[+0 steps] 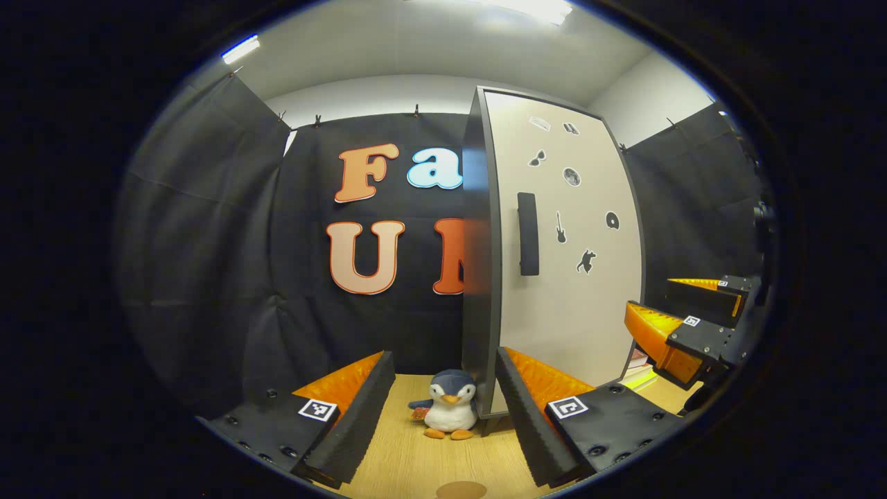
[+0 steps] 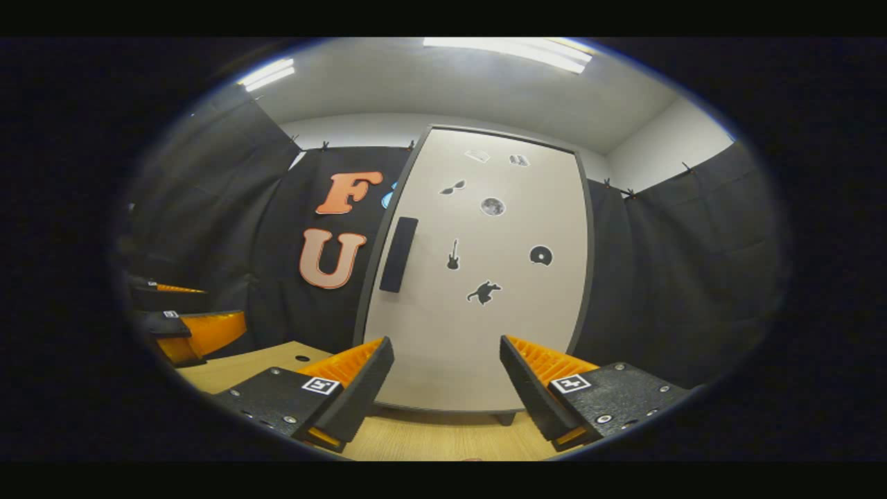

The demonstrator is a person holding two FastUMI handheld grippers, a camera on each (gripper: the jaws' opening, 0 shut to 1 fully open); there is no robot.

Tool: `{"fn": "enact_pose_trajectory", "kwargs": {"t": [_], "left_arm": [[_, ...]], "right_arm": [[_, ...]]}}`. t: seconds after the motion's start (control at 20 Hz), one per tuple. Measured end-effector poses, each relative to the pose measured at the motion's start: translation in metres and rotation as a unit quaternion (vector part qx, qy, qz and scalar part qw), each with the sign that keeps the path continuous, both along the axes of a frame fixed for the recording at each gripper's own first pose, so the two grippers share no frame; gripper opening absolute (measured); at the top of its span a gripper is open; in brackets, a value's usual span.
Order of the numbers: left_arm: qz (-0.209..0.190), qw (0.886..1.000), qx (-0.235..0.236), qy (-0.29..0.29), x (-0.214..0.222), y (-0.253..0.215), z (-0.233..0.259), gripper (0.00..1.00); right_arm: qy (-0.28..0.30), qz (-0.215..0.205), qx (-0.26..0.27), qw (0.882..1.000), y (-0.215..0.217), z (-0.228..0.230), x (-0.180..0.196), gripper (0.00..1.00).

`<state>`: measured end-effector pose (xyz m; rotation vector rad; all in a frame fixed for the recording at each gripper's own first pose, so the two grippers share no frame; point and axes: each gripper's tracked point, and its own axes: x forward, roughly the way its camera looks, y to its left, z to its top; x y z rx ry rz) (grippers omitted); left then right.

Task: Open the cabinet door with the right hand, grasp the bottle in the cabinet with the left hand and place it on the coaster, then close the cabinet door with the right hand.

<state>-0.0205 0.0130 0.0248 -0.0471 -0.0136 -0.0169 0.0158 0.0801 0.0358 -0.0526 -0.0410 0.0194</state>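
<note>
A tall cabinet stands on the wooden table with its pale door (image 2: pixel 485 291) shut, hiding what is inside. The door carries small dark stickers and a black vertical handle (image 2: pixel 398 254) near its left edge. My right gripper (image 2: pixel 445 343) is open and faces the door's lower middle, a short way off. In the left gripper view the cabinet (image 1: pixel 561 263) is seen at an angle, handle (image 1: pixel 528 233) toward me. My left gripper (image 1: pixel 443 357) is open, holding nothing, pointing left of the cabinet's near corner. A round brown coaster (image 1: pixel 461 490) lies on the table below it.
A plush penguin (image 1: pixel 450 412) stands on the table (image 1: pixel 409 457) against the cabinet's front left corner. Books (image 1: pixel 639 371) lie right of the cabinet. The right gripper (image 1: pixel 675 305) hovers at the far right of the left gripper view. Black cloth walls close in the booth.
</note>
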Motion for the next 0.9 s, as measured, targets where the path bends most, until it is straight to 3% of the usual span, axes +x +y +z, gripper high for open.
{"fn": "enact_pose_trajectory", "kwargs": {"t": [0.35, 0.55, 0.9], "left_arm": [[0.04, 0.999, 0.01, 0.005, -0.006, 0.042, 0.001, 0.96], [0.052, 0.999, 0.006, 0.015, -0.012, 0.054, -0.006, 0.95], [0.068, 0.997, 0.013, 0.03, -0.017, 0.076, -0.014, 0.95]], "right_arm": [[-0.015, 0.02, 0.048, 0.999, 0.037, 0.043, 0.047, 0.95], [-0.025, 0.027, 0.049, 0.998, 0.055, 0.062, 0.082, 0.95], [-0.003, 0.018, 0.055, 0.998, 0.07, 0.054, 0.151, 0.94]]}}
